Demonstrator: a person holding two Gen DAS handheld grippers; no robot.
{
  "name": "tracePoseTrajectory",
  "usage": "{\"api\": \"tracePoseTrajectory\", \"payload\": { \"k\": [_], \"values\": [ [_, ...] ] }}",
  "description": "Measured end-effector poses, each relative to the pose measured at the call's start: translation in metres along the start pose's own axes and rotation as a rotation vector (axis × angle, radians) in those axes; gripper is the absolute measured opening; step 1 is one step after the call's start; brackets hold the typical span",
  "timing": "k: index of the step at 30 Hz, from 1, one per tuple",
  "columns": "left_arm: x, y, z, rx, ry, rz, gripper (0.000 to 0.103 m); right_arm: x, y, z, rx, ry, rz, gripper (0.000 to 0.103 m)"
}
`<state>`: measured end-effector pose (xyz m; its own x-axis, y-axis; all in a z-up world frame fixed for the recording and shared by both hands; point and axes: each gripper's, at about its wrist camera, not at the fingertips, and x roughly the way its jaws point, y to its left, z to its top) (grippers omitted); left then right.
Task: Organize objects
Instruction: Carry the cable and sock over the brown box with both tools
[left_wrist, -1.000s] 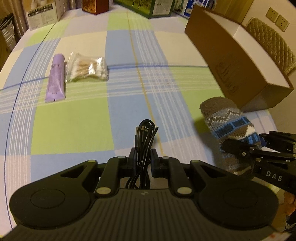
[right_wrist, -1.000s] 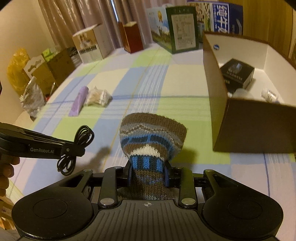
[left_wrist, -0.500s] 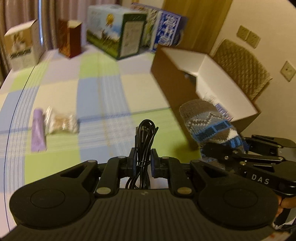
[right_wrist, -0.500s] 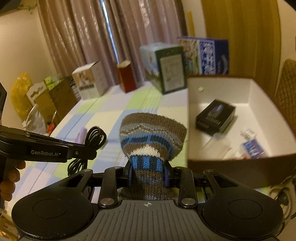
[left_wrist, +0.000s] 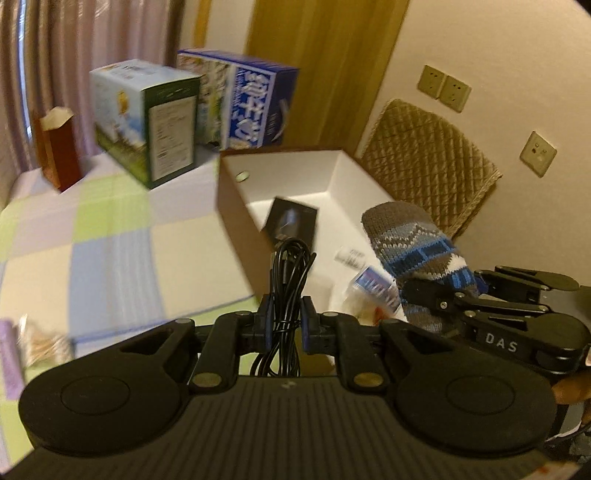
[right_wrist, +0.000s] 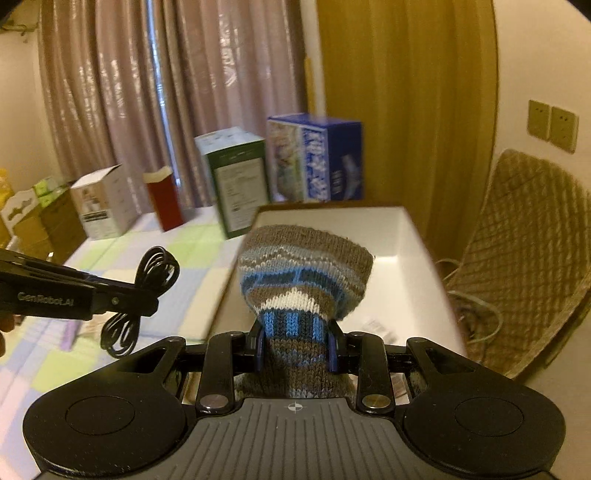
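Open cardboard box (left_wrist: 291, 177): lies ahead and below both carried items; right tool (right_wrist: 295, 343) clamping knit sock (right_wrist: 306, 266) nearer; left tool (left_wrist: 286, 321) pinching coiled cable (left_wrist: 290, 273).

**Colours and patterns on view**

The sock (right_wrist: 304, 273) is brown knit with blue, grey and white zigzag bands. The cable (left_wrist: 290, 273) is black, as are both tongs. The worktop cloth (left_wrist: 110, 229) is checked green, pale blue and cream. The box (left_wrist: 236, 221) is brown outside, white inside. The curtains (right_wrist: 147, 92) are mauve.
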<state>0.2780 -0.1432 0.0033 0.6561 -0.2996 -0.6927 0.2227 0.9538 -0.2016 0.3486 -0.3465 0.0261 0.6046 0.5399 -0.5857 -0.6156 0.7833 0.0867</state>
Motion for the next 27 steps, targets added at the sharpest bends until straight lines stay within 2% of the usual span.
{"api": "tracePoseTrajectory", "payload": {
  "k": [10,21,22,23,25,27],
  "values": [
    [0.071,-0.045,0.045,0.025,0.021,-0.016,0.011,0.053,-0.059,0.024,-0.054,0.052,-0.014,0.028],
    [0.145,-0.050,0.066,-0.005,0.112,0.038,0.011,0.120,-0.094,0.032,-0.105,0.128,-0.002,0.028],
    [0.151,-0.050,0.068,-0.010,0.119,0.043,0.011,0.125,-0.096,0.032,-0.112,0.127,-0.002,0.030],
    [0.155,-0.049,0.069,-0.014,0.124,0.045,0.011,0.129,-0.098,0.034,-0.116,0.122,-0.008,0.037],
    [0.163,-0.047,0.071,-0.025,0.134,0.048,0.011,0.136,-0.102,0.035,-0.131,0.111,-0.006,0.045],
    [0.170,-0.046,0.072,-0.030,0.139,0.048,0.011,0.140,-0.105,0.037,-0.139,0.106,-0.011,0.048]
  ]
}}
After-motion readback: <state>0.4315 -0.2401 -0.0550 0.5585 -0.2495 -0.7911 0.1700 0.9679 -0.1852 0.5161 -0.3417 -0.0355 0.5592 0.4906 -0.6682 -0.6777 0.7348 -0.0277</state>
